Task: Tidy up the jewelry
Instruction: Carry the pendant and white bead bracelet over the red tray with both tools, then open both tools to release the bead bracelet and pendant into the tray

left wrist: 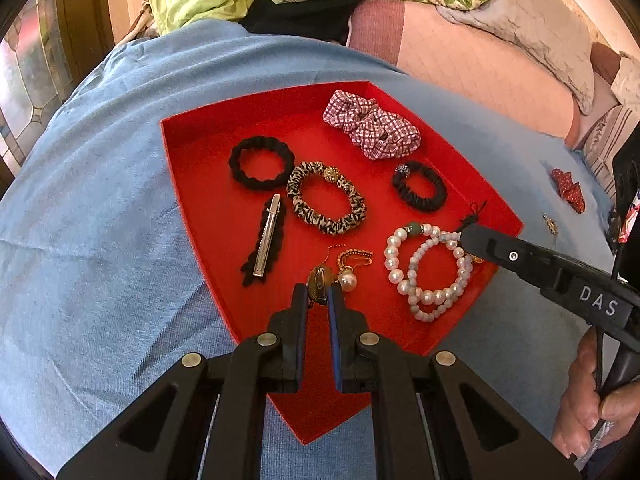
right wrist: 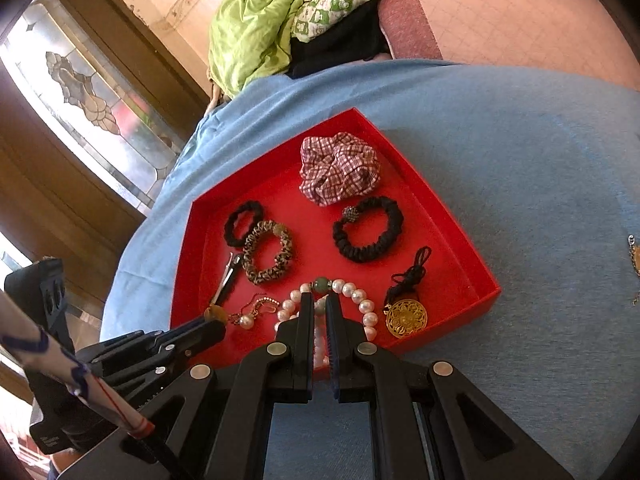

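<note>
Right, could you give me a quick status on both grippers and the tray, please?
Left gripper nearly shut at the gold earring. Right gripper narrowly open over the pearl bracelet. Red tray crowded with scrunchies; nothing blocking.

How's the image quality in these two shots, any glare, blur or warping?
Left wrist view: strong fisheye bending of the red tray, sharp centre, dark vignette corners. Right wrist view: the stained-glass window is blown out at left, the tray stays evenly lit and the pearl bracelet is crisp.
</note>
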### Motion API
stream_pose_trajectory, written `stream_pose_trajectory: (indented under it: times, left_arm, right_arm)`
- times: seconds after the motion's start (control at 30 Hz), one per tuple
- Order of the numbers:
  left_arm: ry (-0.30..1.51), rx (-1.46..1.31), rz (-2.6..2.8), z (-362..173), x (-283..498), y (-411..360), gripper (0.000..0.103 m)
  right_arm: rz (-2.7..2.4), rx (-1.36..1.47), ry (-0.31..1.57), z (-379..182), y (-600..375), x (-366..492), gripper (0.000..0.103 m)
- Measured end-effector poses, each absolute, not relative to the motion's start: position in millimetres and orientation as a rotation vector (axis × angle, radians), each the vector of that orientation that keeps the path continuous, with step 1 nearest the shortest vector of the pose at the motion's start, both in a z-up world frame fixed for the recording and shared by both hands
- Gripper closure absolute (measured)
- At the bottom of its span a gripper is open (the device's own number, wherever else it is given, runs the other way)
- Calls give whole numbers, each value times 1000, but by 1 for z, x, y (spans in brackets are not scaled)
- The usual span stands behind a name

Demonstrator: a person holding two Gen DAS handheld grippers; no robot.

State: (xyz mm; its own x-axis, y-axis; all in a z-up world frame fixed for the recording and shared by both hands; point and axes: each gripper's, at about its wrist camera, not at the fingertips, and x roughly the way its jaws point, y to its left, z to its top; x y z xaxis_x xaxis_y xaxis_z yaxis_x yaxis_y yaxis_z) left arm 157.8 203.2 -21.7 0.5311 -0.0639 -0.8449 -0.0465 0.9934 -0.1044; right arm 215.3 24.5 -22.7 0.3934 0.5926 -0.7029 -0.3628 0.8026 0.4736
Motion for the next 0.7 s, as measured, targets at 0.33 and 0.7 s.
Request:
stream_pose_trajectory:
  times: [0.33,0.7]
  left_arm:
    - [1015,-111,-10,-23,159,203,93]
    - [1018,-106,-11,-24,160,200,93]
  right_arm:
    - [590,244,933,-8,19,216,96]
    - [601,243,951,-10,22,217,96]
